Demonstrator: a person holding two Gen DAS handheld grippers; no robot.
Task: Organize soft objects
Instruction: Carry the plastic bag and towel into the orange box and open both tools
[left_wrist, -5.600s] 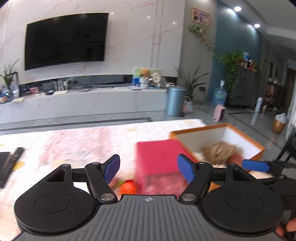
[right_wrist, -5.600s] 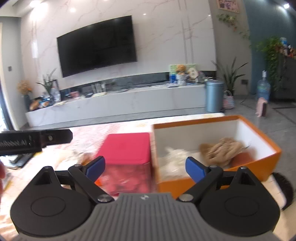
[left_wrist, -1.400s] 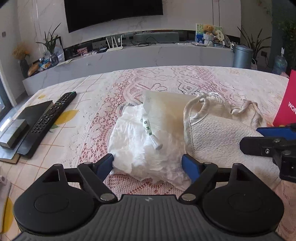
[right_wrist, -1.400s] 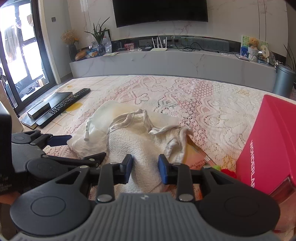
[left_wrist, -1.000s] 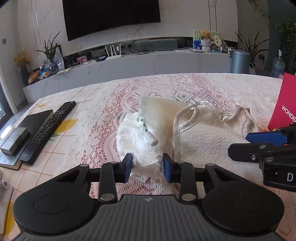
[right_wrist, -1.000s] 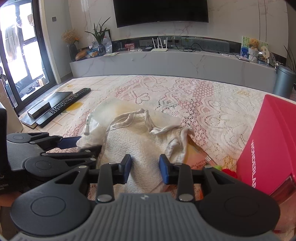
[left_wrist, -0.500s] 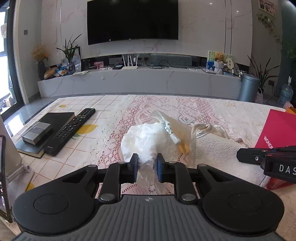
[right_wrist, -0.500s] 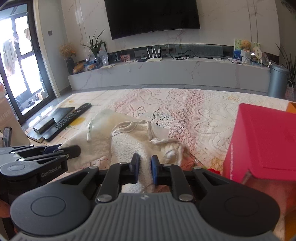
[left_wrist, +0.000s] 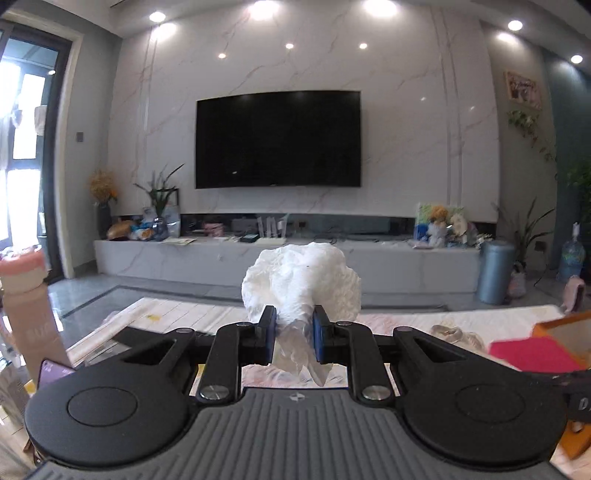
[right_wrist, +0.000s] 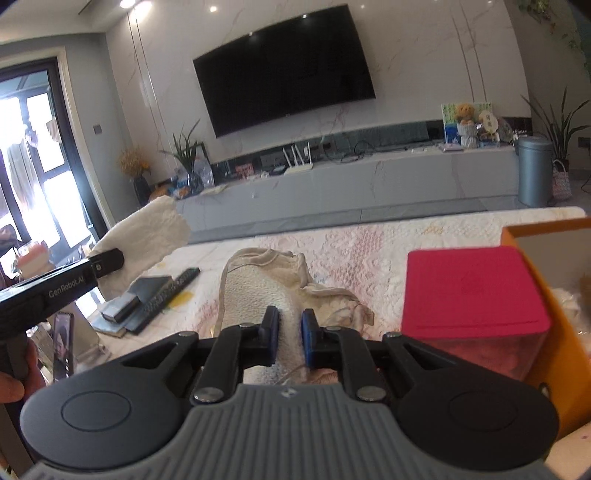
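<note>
Red box (right_wrist: 469, 291) fronts the orange bin (right_wrist: 554, 332) — approach from above.

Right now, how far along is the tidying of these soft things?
Partly done: the orange box already shows something pale and something brown inside at its right edge. In hand: the left claw is shut on a white crumpled cloth, lifted clear of the table; the right claw pinches the cream knit bag, which lies on the tablecloth. Left: both go into the box.
</note>
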